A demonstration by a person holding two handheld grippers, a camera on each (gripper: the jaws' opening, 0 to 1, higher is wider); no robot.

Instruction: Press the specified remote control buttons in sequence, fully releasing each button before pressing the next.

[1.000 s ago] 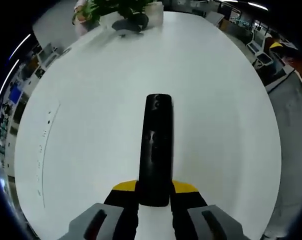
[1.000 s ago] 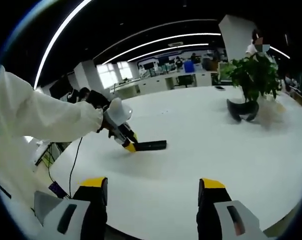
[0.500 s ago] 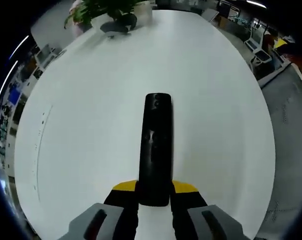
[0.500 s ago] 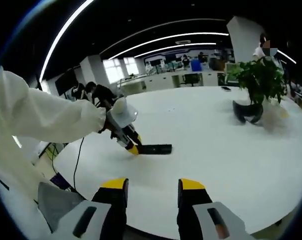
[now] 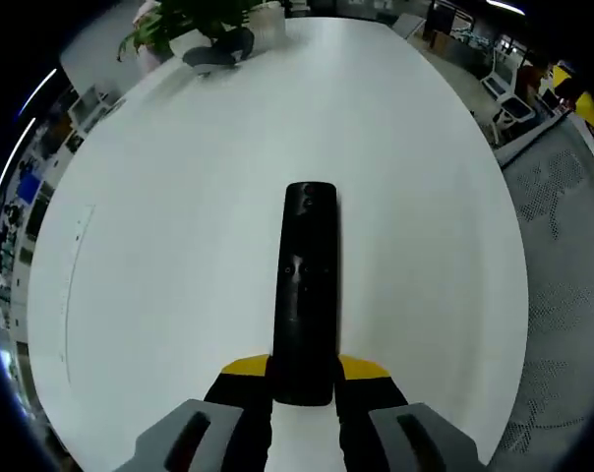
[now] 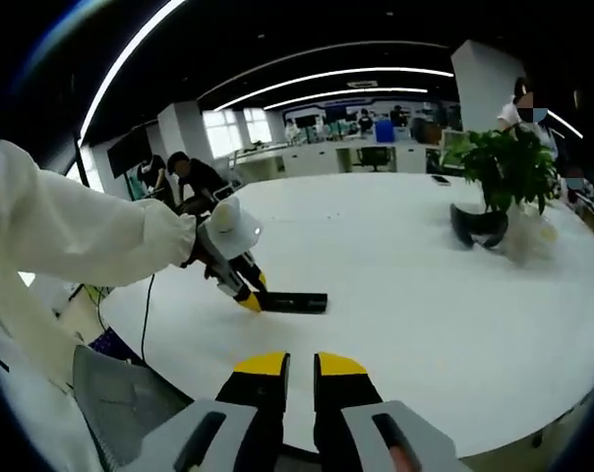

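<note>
- Holding the remote [image 5: 308, 285] by its near end, my left gripper [image 5: 304, 379] has its jaws clamped on either side of the black body, so the button face looks up and stays steady for a press.
- I keep the remote lying flat on the white desk [image 5: 179, 216], well in from the edges, with its far end pointing toward the desk's far side.
- My right gripper [image 6: 299, 366] has its yellow-tipped jaws brought almost together, nothing between them; I judge that gives me one narrow tip to push a single button.
- Seen from the right gripper view, the remote [image 6: 295, 302] sits ahead and a little left, with bare desk between it and my tip.
- A potted plant [image 6: 510, 172] and a dark curved thing [image 6: 480, 226] beside it stand near the far corner, well apart from the remote.
- Nothing on the desk blocks the way in; my own left sleeve [image 6: 71, 231] comes in from the left.
</note>
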